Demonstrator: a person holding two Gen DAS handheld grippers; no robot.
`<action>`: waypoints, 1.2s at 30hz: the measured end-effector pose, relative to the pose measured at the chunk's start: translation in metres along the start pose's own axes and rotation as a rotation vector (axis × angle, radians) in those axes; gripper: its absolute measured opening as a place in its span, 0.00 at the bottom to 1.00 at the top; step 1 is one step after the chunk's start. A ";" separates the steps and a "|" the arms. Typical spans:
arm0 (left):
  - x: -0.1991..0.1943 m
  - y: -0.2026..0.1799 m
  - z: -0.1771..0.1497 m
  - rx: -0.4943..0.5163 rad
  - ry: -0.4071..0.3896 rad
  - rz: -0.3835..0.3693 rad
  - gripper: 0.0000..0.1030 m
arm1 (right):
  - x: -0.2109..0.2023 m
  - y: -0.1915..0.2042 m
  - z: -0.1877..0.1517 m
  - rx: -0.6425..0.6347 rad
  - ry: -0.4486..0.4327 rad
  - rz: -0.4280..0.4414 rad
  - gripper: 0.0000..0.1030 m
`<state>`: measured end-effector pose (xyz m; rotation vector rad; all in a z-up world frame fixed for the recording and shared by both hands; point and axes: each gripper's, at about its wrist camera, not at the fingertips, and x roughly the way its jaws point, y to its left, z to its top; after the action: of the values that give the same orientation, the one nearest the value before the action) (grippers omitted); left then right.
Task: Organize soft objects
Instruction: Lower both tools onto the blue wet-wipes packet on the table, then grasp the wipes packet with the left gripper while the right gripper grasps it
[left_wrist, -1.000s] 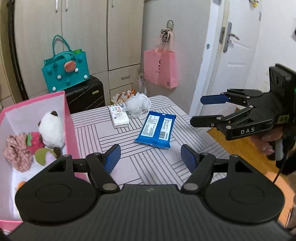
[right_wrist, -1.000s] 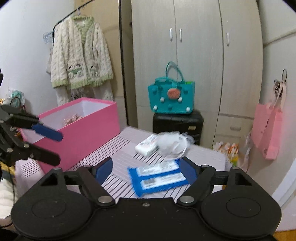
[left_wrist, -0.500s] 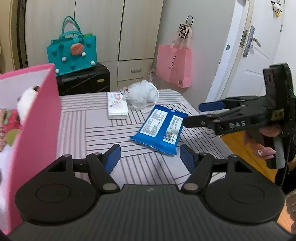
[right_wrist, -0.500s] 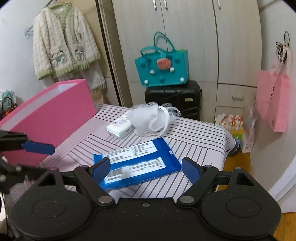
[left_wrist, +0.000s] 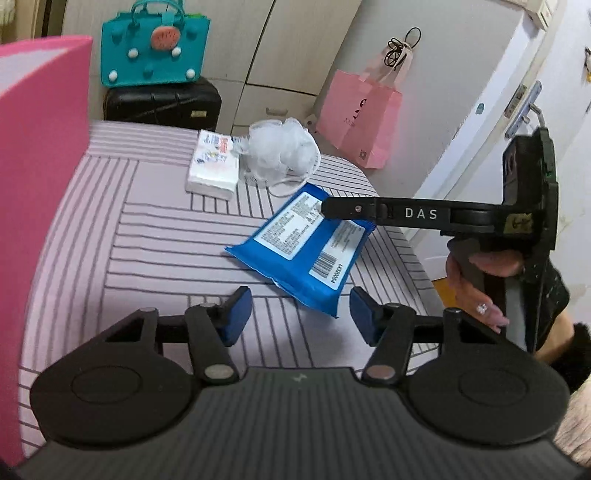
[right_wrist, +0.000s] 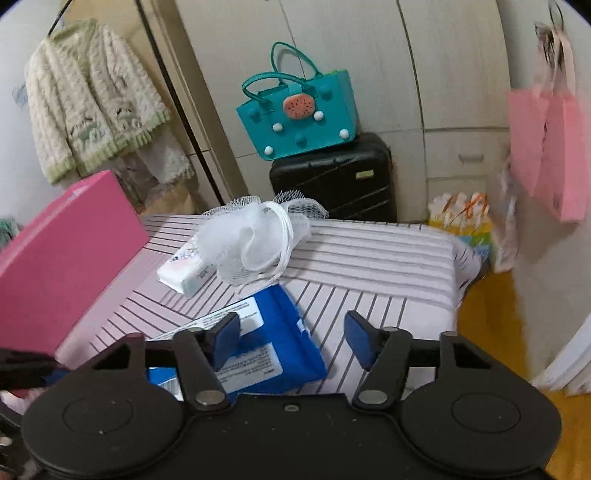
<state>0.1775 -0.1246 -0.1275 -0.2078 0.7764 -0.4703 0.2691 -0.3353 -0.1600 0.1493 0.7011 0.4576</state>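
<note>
A blue wipes pack (left_wrist: 301, 242) lies on the striped table (left_wrist: 155, 236); it also shows in the right wrist view (right_wrist: 266, 354). Behind it sit a white mesh bath puff (left_wrist: 280, 149) (right_wrist: 255, 243) and a white tissue pack (left_wrist: 214, 166) (right_wrist: 183, 267). My left gripper (left_wrist: 300, 314) is open and empty, just short of the wipes pack's near corner. My right gripper (right_wrist: 291, 341) is open over the pack's far end; from the left wrist view it (left_wrist: 328, 206) reaches in from the right. The pink box (left_wrist: 40, 192) (right_wrist: 62, 258) stands at the left.
A teal bag (left_wrist: 155, 55) sits on a black suitcase (left_wrist: 162, 101) behind the table. A pink paper bag (left_wrist: 360, 116) hangs on the wall at the right. A cardigan (right_wrist: 92, 107) hangs at the back left. The table's right edge drops to an orange floor (right_wrist: 487, 332).
Both grippers have moved in and down toward the wipes pack. My right gripper now hangs over the pack's far end. The inside of the pink box has left view.
</note>
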 end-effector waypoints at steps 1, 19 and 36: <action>0.002 0.000 0.000 -0.011 0.004 -0.006 0.51 | -0.002 -0.002 -0.002 0.014 -0.002 0.015 0.52; 0.005 0.011 0.004 -0.053 0.000 0.050 0.35 | -0.035 0.022 -0.030 0.042 0.034 0.007 0.30; 0.016 0.007 0.013 -0.063 -0.002 0.078 0.27 | -0.028 0.049 -0.041 0.078 -0.021 -0.062 0.36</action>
<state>0.1983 -0.1263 -0.1307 -0.2360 0.7947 -0.3723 0.2064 -0.3047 -0.1608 0.2055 0.7015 0.3692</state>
